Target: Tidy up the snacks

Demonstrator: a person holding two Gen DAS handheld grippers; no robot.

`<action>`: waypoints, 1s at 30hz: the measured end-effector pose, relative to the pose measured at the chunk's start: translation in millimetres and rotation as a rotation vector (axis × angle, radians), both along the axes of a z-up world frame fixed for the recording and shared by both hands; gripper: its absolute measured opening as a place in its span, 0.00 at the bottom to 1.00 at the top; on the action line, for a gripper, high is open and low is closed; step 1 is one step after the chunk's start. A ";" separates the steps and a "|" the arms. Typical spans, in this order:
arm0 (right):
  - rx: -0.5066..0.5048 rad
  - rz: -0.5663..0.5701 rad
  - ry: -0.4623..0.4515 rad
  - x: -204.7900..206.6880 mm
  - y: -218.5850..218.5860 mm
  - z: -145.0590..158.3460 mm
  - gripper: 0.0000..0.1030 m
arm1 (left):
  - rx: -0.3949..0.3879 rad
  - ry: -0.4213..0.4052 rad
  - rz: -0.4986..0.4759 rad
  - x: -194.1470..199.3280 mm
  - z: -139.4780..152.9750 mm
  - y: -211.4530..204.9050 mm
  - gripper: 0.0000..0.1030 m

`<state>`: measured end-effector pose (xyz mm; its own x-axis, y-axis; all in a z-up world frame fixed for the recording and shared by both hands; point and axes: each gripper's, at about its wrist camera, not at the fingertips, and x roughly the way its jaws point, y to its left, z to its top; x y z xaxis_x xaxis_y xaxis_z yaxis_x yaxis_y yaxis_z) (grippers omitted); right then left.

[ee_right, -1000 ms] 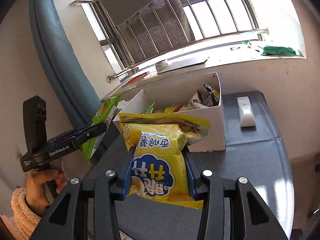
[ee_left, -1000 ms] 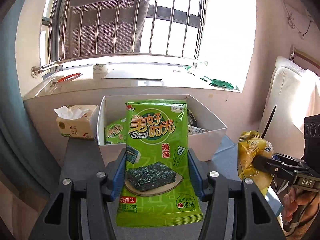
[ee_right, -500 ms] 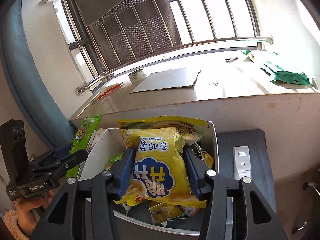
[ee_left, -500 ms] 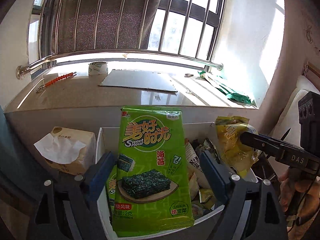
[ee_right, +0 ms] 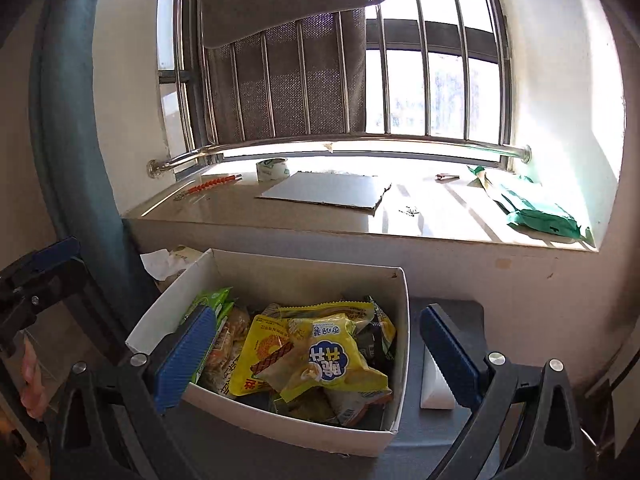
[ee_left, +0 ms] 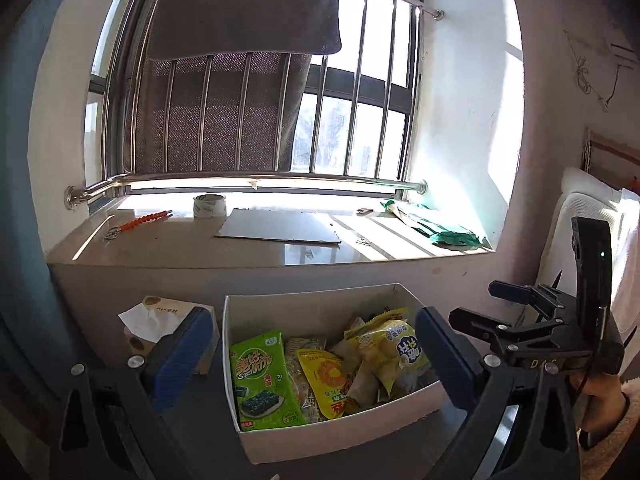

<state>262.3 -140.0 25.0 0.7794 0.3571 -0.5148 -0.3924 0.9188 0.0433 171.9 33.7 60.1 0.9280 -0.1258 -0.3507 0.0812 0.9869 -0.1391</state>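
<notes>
A white cardboard box (ee_left: pixel 340 436) (ee_right: pixel 280 420) on the dark table holds several snack packs. The green seaweed pack (ee_left: pixel 262 380) lies at its left end; its edge shows in the right wrist view (ee_right: pixel 210 300). The yellow potato-snack bag (ee_left: pixel 394 350) (ee_right: pixel 332 364) lies on the pile toward the right. My left gripper (ee_left: pixel 316 356) is open and empty above the box. My right gripper (ee_right: pixel 316 356) is open and empty above the box, and also shows in the left wrist view (ee_left: pixel 492 308).
A tissue pack (ee_left: pixel 160 320) stands left of the box. A white remote (ee_right: pixel 434 388) lies on the table right of it. The windowsill behind holds a grey board (ee_left: pixel 280 228), a tape roll (ee_left: pixel 209 206) and a green bag (ee_left: pixel 444 230). A white chair (ee_left: pixel 588 216) is at right.
Both grippers have opened and drawn back upward. The green seaweed pack and the yellow bag left the grippers and now lie in the box.
</notes>
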 end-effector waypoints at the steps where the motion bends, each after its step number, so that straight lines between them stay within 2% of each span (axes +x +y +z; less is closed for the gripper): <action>1: -0.019 0.001 -0.017 -8.5 1.4 3.4 1.00 | -0.019 -0.025 0.013 -10.5 3.2 1.1 1.00; 3: -0.021 0.046 -0.039 -27.6 1.4 9.7 1.00 | -0.045 -0.043 0.049 -28.3 9.1 2.7 1.00; 5: 0.014 0.071 -0.057 -48.7 -3.5 14.3 1.00 | -0.051 -0.038 0.044 -43.8 13.5 0.4 1.00; 9: 0.052 0.071 -0.067 -90.4 -15.0 20.4 1.00 | 0.019 -0.042 0.056 -83.5 15.1 -15.0 1.00; 15: 0.139 0.100 -0.034 -151.3 -34.4 8.1 1.00 | 0.044 -0.007 0.034 -144.9 -5.3 -37.5 1.00; 19: 0.131 0.070 -0.006 -186.3 -43.5 -12.5 1.00 | 0.047 0.041 0.051 -174.6 -26.4 -48.6 1.00; 23: 0.047 0.027 -0.016 -211.4 -48.8 -27.1 1.00 | 0.017 0.067 0.050 -191.1 -41.5 -50.8 1.00; 26: 0.109 0.037 0.016 -216.6 -56.1 -30.6 1.00 | -0.023 0.098 0.047 -189.2 -49.2 -47.6 1.00; 30: 0.115 0.039 0.005 -215.2 -56.4 -28.1 1.00 | -0.007 0.113 0.063 -184.5 -52.1 -47.8 1.00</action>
<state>47.1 -196.4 -3.1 0.7614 0.4435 -0.4728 -0.4269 0.8919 0.1492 -12.6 -14.1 8.0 0.8887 -0.0711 -0.4529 0.0024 0.9886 -0.1505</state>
